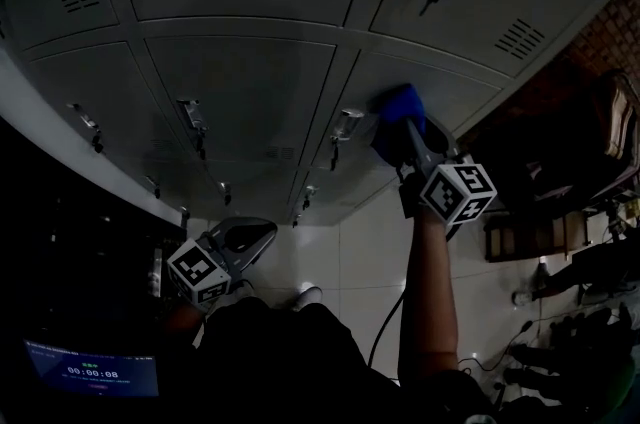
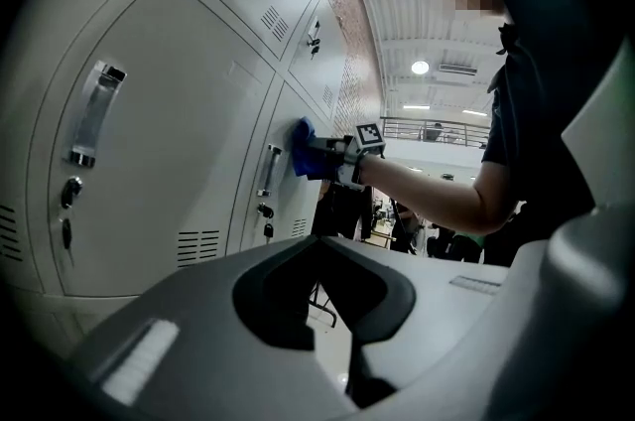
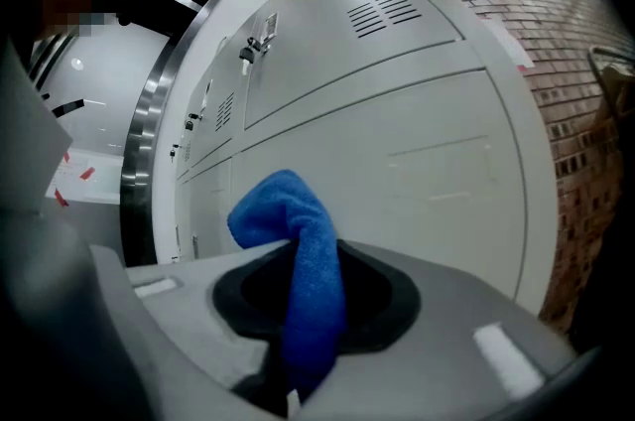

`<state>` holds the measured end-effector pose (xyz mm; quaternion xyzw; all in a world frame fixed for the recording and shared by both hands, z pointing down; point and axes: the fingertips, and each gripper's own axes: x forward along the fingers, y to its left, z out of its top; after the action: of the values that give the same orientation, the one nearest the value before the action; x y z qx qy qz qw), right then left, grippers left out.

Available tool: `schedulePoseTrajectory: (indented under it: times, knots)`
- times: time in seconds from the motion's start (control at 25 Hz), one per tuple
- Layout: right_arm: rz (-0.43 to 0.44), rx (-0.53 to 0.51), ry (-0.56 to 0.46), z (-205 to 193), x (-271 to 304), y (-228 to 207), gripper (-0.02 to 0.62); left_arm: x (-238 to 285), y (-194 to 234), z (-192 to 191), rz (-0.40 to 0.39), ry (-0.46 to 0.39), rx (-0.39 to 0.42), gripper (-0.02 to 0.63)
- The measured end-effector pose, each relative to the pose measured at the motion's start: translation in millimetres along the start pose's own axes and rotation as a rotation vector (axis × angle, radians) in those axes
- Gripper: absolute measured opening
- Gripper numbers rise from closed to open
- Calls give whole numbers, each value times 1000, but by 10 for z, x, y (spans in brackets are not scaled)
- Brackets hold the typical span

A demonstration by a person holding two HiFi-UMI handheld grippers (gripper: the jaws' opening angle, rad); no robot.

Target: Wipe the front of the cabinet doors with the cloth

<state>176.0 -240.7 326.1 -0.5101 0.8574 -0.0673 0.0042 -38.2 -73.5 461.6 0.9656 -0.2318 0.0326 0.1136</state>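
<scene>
While its jaws pinch the blue cloth (image 3: pixel 298 250), the right claw (image 3: pixel 303 364) holds it against a grey cabinet door (image 3: pixel 417 181).
The cloth sits just beside a door handle (image 1: pixel 345 124); the left claw (image 2: pixel 332 350), jaws together and empty, hangs lower, well apart.

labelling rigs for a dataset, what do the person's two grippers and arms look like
The left gripper and right gripper are light grey moulded shells with a dark recess around the jaws. Each carries a white cube with black square markers, left and right. A dark cable seems to trail from the right one. The person wears a dark short-sleeved top.
</scene>
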Motion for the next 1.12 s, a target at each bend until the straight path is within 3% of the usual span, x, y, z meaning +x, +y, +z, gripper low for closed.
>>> schedulePoseTrajectory:
  times: [0.64, 0.92, 1.12]
  knots:
    - [-192, 47, -76, 162, -726, -1177, 83, 592, -198, 6, -53, 12, 10, 2]
    - [-260, 77, -99, 130, -908, -1433, 83, 580, -214, -20, -43, 23, 8, 2]
    - [-264, 83, -116, 88, -948, -1336, 83, 484, -201, -36, -34, 24, 8, 2]
